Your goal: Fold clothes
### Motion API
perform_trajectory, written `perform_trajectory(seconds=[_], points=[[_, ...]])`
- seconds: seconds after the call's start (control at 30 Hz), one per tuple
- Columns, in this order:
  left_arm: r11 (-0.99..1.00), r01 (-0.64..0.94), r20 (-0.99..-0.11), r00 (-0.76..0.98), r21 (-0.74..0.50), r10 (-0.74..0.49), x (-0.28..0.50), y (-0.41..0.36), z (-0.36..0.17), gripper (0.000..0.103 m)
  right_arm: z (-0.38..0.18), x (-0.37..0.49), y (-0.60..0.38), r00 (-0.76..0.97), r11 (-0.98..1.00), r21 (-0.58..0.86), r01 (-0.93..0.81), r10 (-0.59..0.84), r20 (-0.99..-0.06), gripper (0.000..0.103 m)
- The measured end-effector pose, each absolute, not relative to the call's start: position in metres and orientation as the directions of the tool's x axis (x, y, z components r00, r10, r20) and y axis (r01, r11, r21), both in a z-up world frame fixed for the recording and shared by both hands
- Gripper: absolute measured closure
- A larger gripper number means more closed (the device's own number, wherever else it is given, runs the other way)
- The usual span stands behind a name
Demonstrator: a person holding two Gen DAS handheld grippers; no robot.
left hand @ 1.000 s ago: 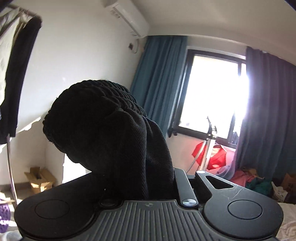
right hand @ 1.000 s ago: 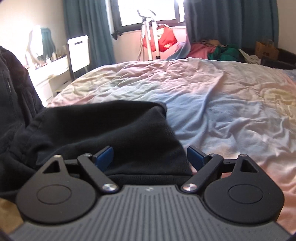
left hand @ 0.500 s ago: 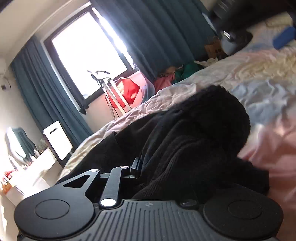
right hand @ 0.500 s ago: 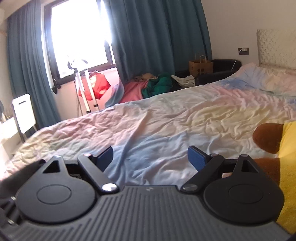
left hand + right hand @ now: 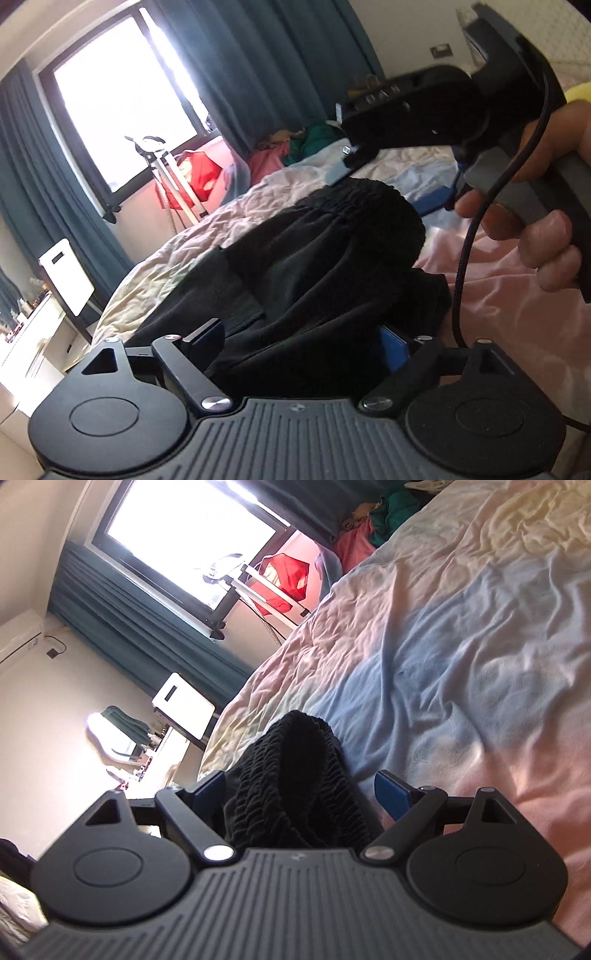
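1 black garment (image 5: 325, 266) lies between 2 grippers: left gripper (image 5: 301, 345) jaws opening, right gripper (image 5: 301, 794) jaws spread.

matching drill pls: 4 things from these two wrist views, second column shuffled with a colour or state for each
1. black garment
2. left claw
3. curtains
4. bedsheet

a. teal, hanging beside the window
b. pastel, wrinkled
c. jaws opening, fabric between them
d. bunched on the bed, ribbed band on top

Pairs: 1-d, 2-c, 3-a, 4-b
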State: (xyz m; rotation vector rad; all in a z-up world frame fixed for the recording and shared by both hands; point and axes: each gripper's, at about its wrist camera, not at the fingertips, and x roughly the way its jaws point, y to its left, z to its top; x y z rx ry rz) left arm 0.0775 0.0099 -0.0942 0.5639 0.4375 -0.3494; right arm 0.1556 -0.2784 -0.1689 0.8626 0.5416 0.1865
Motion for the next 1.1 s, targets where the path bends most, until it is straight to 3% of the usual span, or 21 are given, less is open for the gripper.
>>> perform_trajectory(seconds=[0.13, 0.23, 0.4, 0.43, 0.5, 0.57, 0.7, 0.83, 0.93, 1.1], points=[[0.854, 0.349, -0.498, 0.858, 0.387, -0.125, 0.067, 0.042, -0.095, 0.014, -0.175, 0.165, -0.263, 0.778, 0.672, 0.739, 0.044, 0.441, -0.447, 0.012], [0.879, 0.278, -0.505, 0.862, 0.387, -0.050, 0.047, 0.040, -0.096, 0.017, -0.176, 0.169, -0.238, 0.747, 0.778, 0.627, 0.025, 0.403, -0.529, 0.012], [0.895, 0.234, -0.493, 0.870, 0.379, -0.018, 0.047, 0.045, -0.089, 0.017, -0.180, 0.168, -0.233, 0.756, 0.794, 0.607, 0.034, 0.376, -0.535, 0.014], [0.899, 0.234, -0.496, 0.868, 0.370, -0.022, 0.047, 0.046, -0.088, 0.017, -0.178, 0.168, -0.233, 0.764, 0.802, 0.596, 0.036, 0.363, -0.534, 0.017], [0.901, 0.238, -0.497, 0.867, 0.362, -0.029, 0.047, 0.044, -0.085, 0.017, -0.170, 0.166, -0.229, 0.781, 0.811, 0.584, 0.014, 0.356, -0.514, 0.046], [0.909, 0.237, -0.499, 0.866, 0.343, -0.037, 0.044, 0.046, -0.083, 0.017, -0.157, 0.162, -0.221, 0.811, 0.837, 0.546, -0.026, 0.337, -0.478, 0.048], [0.917, 0.250, -0.498, 0.865, 0.310, -0.067, 0.041, 0.049, -0.079, 0.017, -0.127, 0.153, -0.223, 0.879, 0.834, 0.539, -0.117, 0.340, -0.335, 0.062], [0.916, 0.284, -0.504, 0.857, 0.284, -0.110, 0.037, 0.046, -0.080, 0.017, -0.120, 0.156, -0.237, 0.890, 0.842, 0.530, -0.105, 0.317, -0.328, 0.062], [0.912, 0.294, -0.510, 0.852, 0.287, -0.114, 0.038, 0.043, -0.083, 0.017, -0.147, 0.165, -0.247, 0.874, 0.833, 0.552, -0.031, 0.291, -0.389, 0.061], [0.922, 0.285, -0.527, 0.843, 0.263, -0.110, 0.041, 0.046, -0.086, 0.017, -0.170, 0.171, -0.240, 0.852, 0.845, 0.534, 0.014, 0.270, -0.449, 0.049]])
